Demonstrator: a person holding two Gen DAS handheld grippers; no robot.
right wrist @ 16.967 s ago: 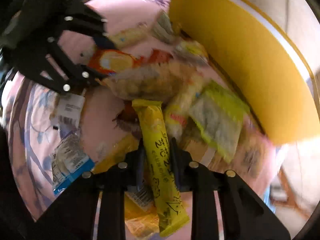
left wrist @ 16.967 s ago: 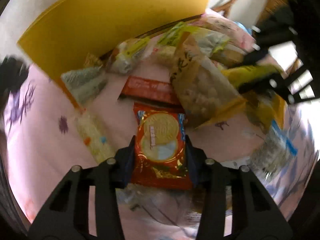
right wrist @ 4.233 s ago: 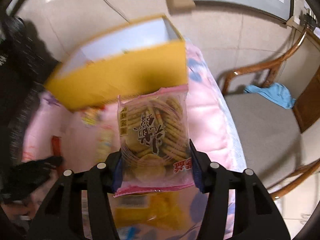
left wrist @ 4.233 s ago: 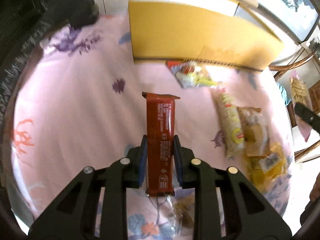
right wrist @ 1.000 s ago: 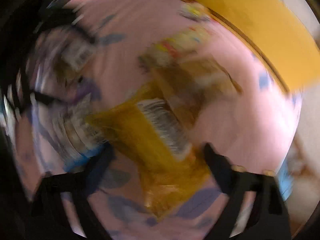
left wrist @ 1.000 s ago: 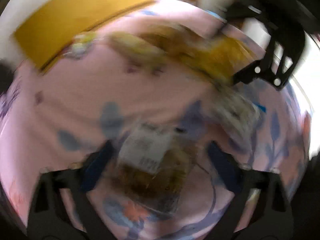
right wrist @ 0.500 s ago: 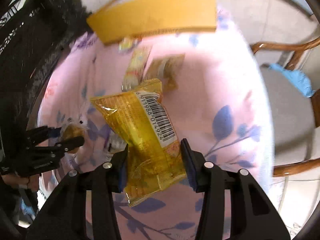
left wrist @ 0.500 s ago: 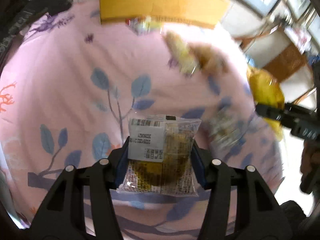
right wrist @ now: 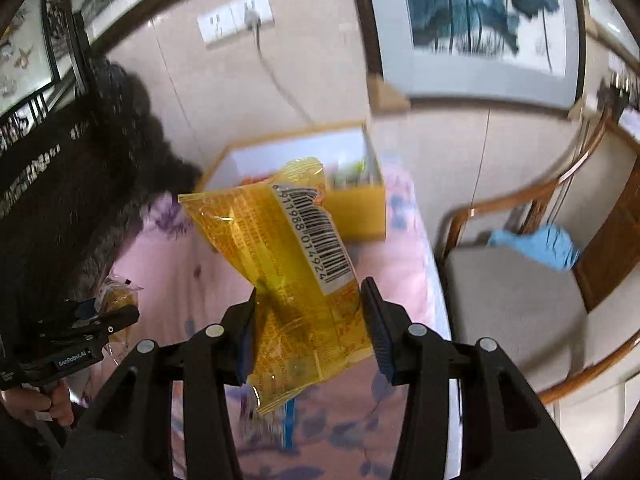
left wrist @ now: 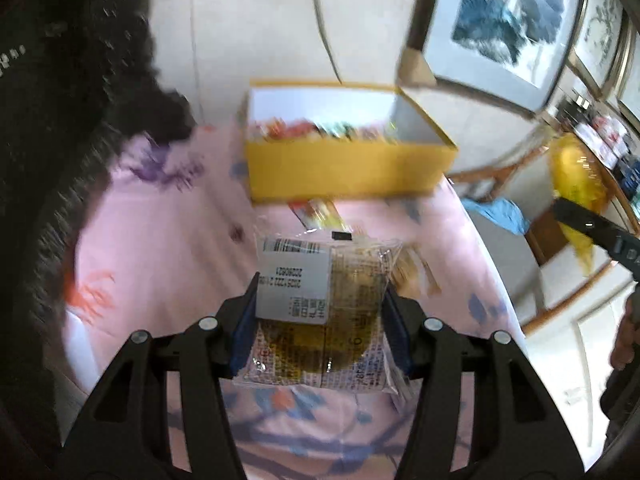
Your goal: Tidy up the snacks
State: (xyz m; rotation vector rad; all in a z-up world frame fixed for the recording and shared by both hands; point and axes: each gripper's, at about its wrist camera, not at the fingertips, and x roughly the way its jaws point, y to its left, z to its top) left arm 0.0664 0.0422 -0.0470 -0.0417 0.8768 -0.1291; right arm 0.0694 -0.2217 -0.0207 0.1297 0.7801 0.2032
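carry: left tool (left wrist: 320, 330) pinches clear cake packet (left wrist: 320, 312), right tool (right wrist: 308, 330) clamps yellow bag (right wrist: 288, 280); lift both over yellow box (left wrist: 344, 160) ahead; release inside its walls

The right gripper (right wrist: 310, 330) is clamping a yellow snack packet (right wrist: 288, 264) between its two fingers, the barcode side facing the camera and the packet tilting up to the left. Behind it, the open yellow box (right wrist: 356, 212) is sitting on the pink floral tablecloth (right wrist: 404, 292), with colourful snacks showing inside. At lower left, the left gripper (right wrist: 108, 314) is holding a small clear-wrapped snack (right wrist: 116, 294). A wooden chair (right wrist: 516, 296) with a blue cloth (right wrist: 540, 246) is standing at right.
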